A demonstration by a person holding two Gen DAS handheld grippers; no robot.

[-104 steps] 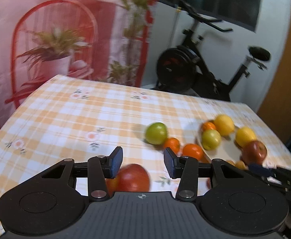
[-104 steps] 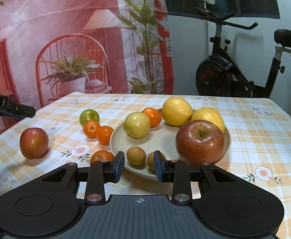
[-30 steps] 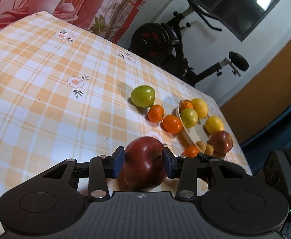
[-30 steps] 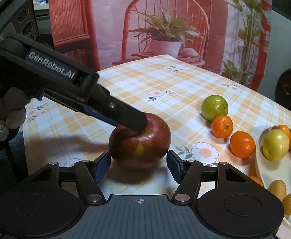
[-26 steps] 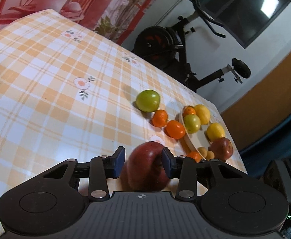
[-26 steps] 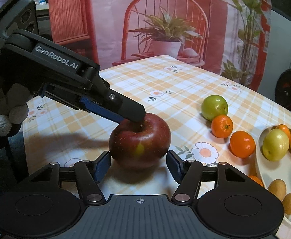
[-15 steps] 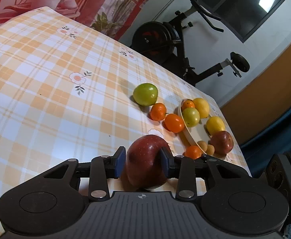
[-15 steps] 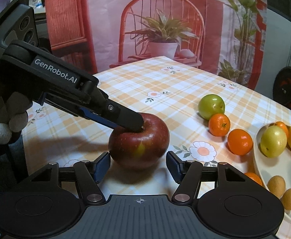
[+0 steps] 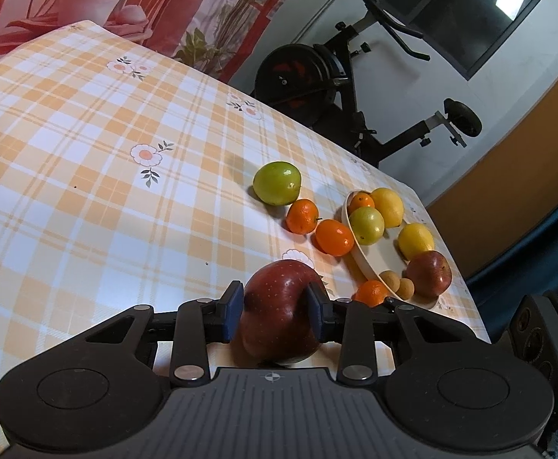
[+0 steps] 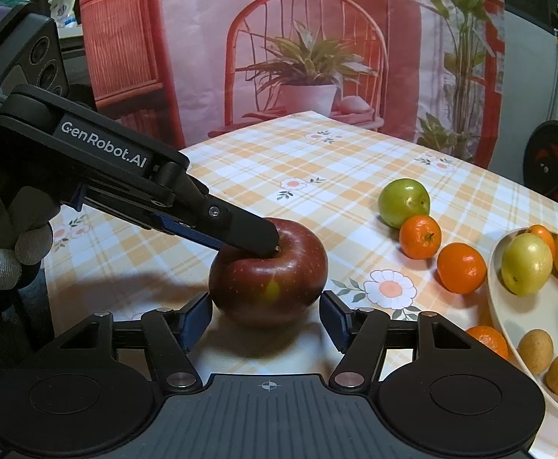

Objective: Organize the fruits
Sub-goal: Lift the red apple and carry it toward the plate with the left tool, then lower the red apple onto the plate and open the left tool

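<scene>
My left gripper is shut on a dark red apple, its blue pads pressed on both sides. In the right wrist view the same apple sits low over the checked tablecloth with the left gripper's finger across its top. My right gripper is open, its jaws wide on either side of the apple's near side without touching it. A cream plate to the right holds two lemons, a green-yellow fruit, a red apple, a small orange and two small brown fruits.
A green apple and two mandarins lie on the cloth left of the plate; a third mandarin lies by the plate's near rim. The table edge runs close behind the plate. An exercise bike stands beyond the table.
The left gripper closed on the red apple over the last second and holds it; the right gripper stayed open around it, hardly moving.
</scene>
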